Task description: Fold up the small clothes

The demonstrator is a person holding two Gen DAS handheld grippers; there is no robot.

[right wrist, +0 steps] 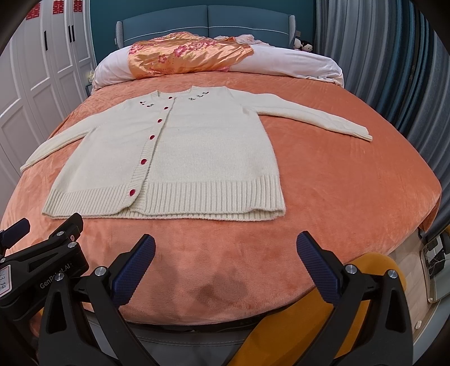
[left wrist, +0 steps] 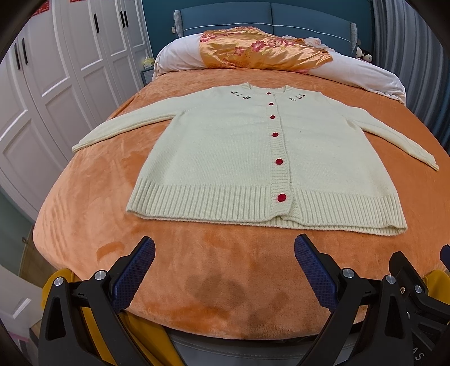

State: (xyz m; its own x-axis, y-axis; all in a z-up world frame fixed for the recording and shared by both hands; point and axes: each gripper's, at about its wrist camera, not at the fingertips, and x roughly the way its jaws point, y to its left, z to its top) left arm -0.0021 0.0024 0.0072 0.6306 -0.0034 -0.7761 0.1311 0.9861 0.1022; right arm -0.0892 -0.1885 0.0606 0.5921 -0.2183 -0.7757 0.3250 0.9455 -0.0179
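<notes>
A cream knitted cardigan (left wrist: 225, 152) with red buttons lies flat and face up on the orange blanket (left wrist: 202, 270), both sleeves spread out to the sides. Its ribbed hem points toward me. In the right wrist view the same cardigan (right wrist: 197, 157) sits left of centre. My left gripper (left wrist: 224, 253) hovers open over bare blanket just short of the hem, nothing between its fingers. My right gripper (right wrist: 225, 250) is open too, a little nearer the bed's foot than the hem's right corner. The left gripper's black body (right wrist: 42, 259) shows at the lower left of the right wrist view.
A rolled white duvet (left wrist: 180, 56) with an orange floral satin cover (left wrist: 261, 50) lies across the bed's head, before a blue headboard (left wrist: 253, 14). White wardrobe doors (left wrist: 56, 70) stand to the left, a grey curtain (right wrist: 379, 56) to the right. Yellow cloth (right wrist: 374, 270) shows below the grippers.
</notes>
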